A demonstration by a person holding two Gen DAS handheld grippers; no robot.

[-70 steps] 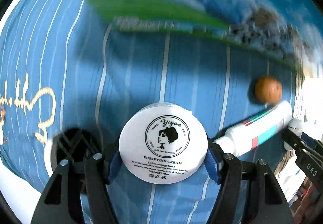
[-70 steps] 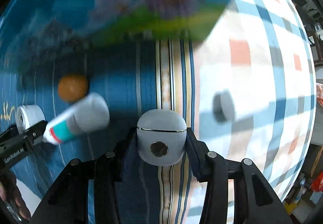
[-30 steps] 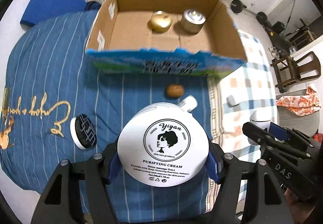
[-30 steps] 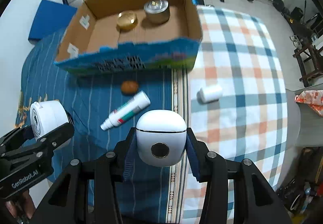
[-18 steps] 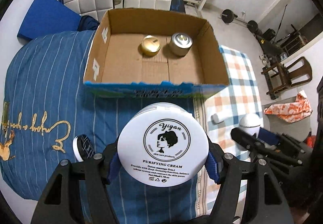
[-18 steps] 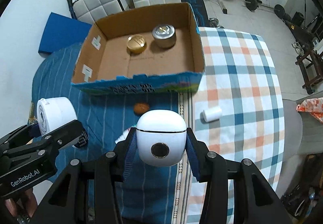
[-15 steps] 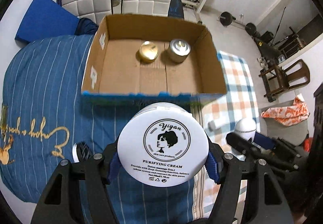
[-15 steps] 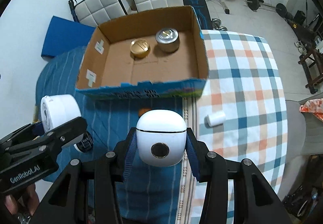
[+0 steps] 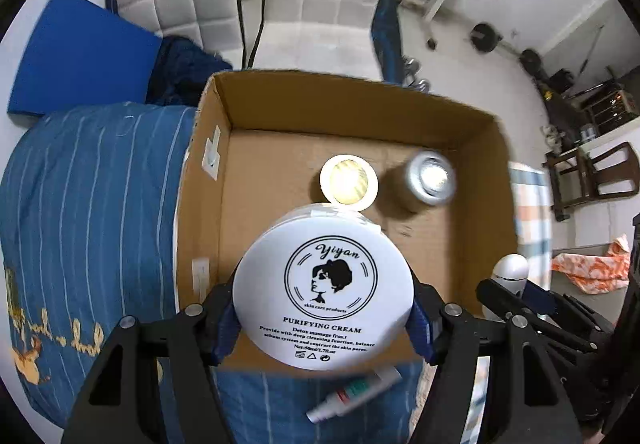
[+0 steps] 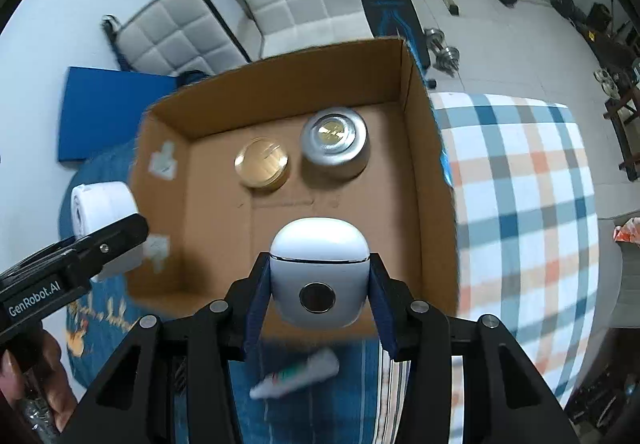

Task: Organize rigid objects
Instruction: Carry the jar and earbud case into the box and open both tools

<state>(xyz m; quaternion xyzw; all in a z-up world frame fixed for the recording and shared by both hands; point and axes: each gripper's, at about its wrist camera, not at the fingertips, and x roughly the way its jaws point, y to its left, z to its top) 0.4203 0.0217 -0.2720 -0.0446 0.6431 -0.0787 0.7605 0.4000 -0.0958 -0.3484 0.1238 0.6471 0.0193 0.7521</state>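
Reading the left wrist view first: my left gripper (image 9: 322,318) is clamped on the one white cream jar (image 9: 322,286), held above the near edge of the cardboard box (image 9: 494,180), where two items are already packed, a gold-lidded jar (image 9: 348,183) and a silver tin (image 9: 429,179) near the far wall. In the right wrist view, my right gripper (image 10: 318,310) is closed around one white pod-shaped case (image 10: 319,271) over the same near edge, and one tube (image 10: 296,374) lies on the blue striped cloth (image 10: 352,396) just outside. I judge two placed, two in hand to drop, at least one tube left.
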